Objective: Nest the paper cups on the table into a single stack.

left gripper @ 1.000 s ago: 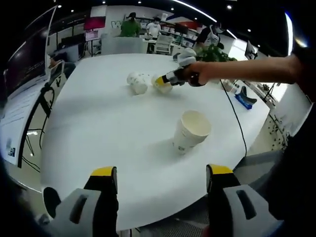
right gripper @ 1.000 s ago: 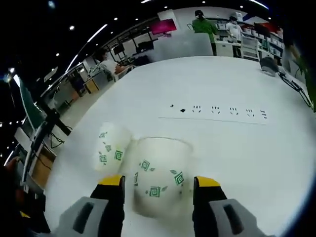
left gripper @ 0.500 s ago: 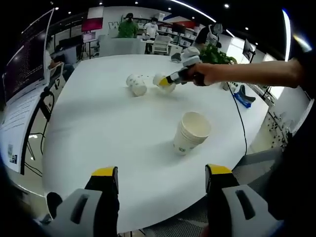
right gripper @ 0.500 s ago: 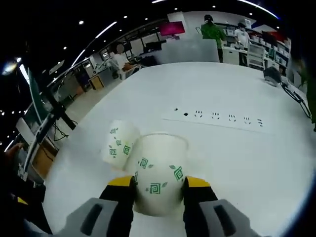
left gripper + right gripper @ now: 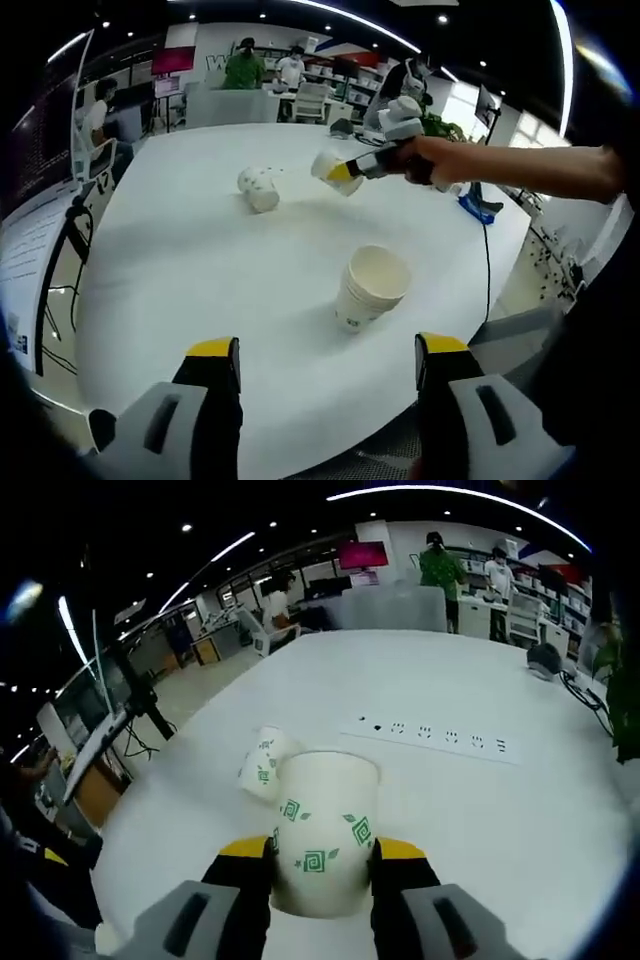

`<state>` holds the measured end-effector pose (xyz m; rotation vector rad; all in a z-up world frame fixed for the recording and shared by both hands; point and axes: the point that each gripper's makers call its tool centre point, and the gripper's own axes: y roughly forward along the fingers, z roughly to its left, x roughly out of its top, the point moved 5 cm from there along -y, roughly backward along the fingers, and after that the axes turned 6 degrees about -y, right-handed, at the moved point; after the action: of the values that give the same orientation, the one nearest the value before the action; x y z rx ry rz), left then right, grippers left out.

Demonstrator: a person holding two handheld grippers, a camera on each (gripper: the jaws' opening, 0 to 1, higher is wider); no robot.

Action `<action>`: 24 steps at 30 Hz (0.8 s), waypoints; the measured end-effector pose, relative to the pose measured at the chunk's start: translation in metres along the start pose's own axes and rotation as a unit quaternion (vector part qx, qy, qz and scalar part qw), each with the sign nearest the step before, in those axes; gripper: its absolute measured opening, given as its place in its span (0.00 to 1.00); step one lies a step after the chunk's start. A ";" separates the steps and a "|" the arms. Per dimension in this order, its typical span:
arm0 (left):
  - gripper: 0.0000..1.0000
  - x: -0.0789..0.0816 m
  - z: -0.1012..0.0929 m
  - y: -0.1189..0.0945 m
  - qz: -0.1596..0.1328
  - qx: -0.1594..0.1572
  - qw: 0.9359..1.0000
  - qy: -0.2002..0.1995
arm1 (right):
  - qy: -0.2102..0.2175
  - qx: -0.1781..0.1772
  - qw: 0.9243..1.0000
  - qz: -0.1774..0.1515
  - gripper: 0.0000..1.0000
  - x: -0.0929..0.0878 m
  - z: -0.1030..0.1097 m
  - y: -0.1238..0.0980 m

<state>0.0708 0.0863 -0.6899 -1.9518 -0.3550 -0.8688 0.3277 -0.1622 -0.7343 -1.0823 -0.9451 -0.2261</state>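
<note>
1. Left gripper view: the left gripper hangs low over the near edge of the white table, jaws spread wide with nothing between them. Ahead of it an upright stack of cups stands on the table, mouth open toward the camera; rim lines suggest a few cups already nested, exact count not readable
2. Same view, farther back: one loose cup lies on its side, well apart from the stack. To its right the right gripper comes in on an outstretched arm, jaws closed on a held cup that looks clear of the table surface
3. Right gripper view: the right gripper has its yellow-tipped jaws pressed against both sides of the held cup, white with green square marks, closed end toward the camera. The loose cup lies on its side just beyond it on the table
4. Progress, as judged: partly done. Stack started; the held cup has yet to go onto it, then the loose cup remains to be fetched and nested
</note>
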 end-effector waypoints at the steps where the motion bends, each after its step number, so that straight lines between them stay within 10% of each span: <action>1: 0.69 0.000 0.000 -0.001 -0.001 -0.001 1.000 -0.001 | -0.001 0.000 1.000 -0.001 0.37 0.000 0.003 -0.004; 24: 0.68 0.033 -0.008 -0.008 -0.046 -0.027 0.999 -0.004 | -0.106 0.070 0.991 -0.048 0.37 0.007 0.082 -0.075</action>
<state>0.0860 0.0806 -0.6595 -2.0016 -0.4329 -0.9374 0.2441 -0.1290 -0.6692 -0.9450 -1.1882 -0.1237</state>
